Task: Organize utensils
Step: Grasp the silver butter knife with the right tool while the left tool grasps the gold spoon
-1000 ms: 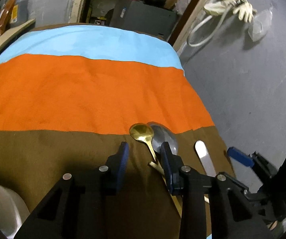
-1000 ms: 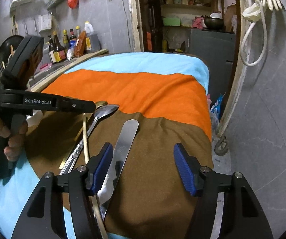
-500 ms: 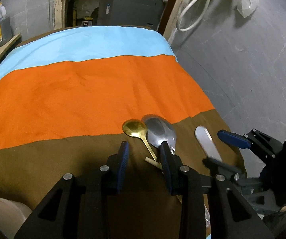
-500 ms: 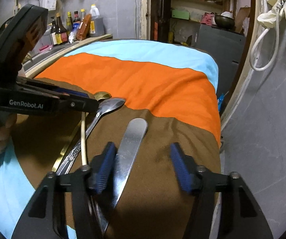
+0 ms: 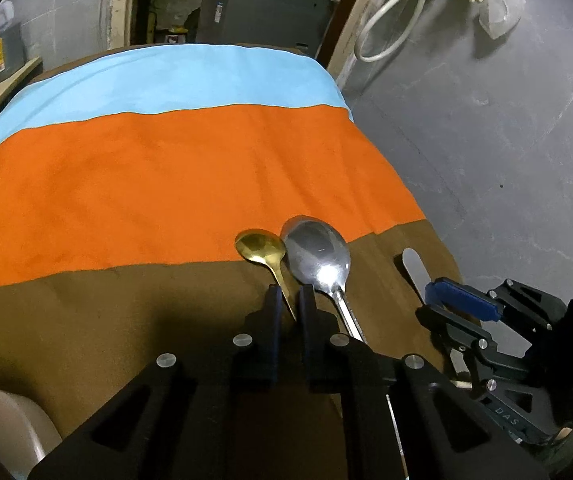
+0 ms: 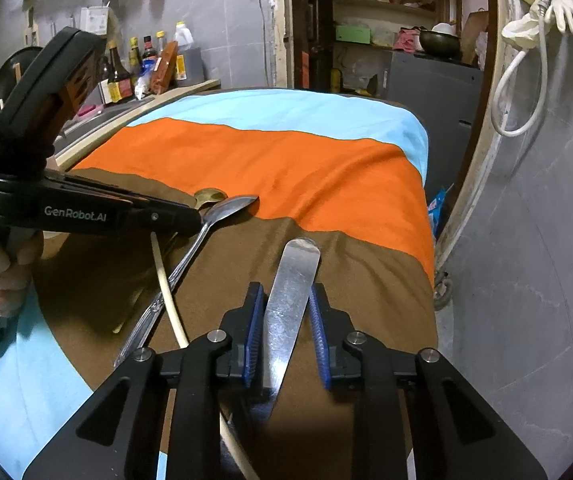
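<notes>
Striped orange, blue and brown cloth (image 5: 166, 184) covers counter. Left gripper (image 5: 290, 300) clenched on small gold spoon's (image 5: 262, 246) handle; large silver spoon (image 5: 320, 254) just right. Right gripper (image 6: 286, 320) straddles flat steel knife handle (image 6: 292, 280), grip uncertain.

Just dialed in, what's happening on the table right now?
A person is sorting utensils on the striped cloth with two handheld grippers. The left gripper has its fingers closed on the handle of the gold spoon, which lies beside the big silver spoon. The right gripper straddles the flat metal spatula, fingers narrowed around the blade but with a gap showing on each side. Nothing looks lifted. A pale chopstick lies by the silver spoon's handle.
</notes>
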Available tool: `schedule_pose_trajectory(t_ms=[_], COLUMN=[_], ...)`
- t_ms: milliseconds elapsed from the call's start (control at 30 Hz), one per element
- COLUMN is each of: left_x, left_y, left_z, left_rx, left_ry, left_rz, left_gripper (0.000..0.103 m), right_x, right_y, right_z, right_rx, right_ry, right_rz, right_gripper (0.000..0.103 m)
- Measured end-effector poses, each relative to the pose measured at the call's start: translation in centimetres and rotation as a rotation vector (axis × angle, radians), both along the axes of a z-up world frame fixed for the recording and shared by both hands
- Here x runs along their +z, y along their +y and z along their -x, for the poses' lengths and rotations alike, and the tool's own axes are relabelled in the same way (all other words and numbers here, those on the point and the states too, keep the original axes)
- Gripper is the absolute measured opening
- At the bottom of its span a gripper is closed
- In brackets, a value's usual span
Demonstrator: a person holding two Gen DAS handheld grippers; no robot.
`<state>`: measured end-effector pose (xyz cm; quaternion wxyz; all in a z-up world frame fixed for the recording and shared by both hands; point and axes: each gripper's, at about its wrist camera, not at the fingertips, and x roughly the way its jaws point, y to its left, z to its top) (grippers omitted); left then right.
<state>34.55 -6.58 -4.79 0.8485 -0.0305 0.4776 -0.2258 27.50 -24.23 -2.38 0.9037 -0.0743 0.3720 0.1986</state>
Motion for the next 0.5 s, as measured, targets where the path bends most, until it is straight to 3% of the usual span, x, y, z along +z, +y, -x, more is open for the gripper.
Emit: schedule_pose_trajectory(t_ms=[233, 267, 333, 500], left_x=[0.2, 0.3, 0.4, 0.5], left_y=[1.7, 1.6, 1.3, -0.4], left_z=[1.3, 1.3, 1.1, 1.1], left_rx=[-0.021, -0.026, -0.042, -0.092], left_ry=[0.013, 0.016, 0.021, -0.001], left_rz=[0.001, -0.003, -0.035, -0.163], left_gripper=[0.004, 0.006, 0.006, 0.008], right_x=[0.0, 0.0, 0.0, -0.2], right_y=[-0.9, -1.0, -1.0, -0.8], right_z=[-0.3, -0.5, -0.9, -2.2], right_rx=[-0.013, -0.015, -0.034, -0.03], right_ry=[0.025, 0.033, 0.038, 0.077], right_rz=[-0.033, -0.039, -0.032, -0.053], right_gripper=[0.018, 0.02, 0.036, 0.047])
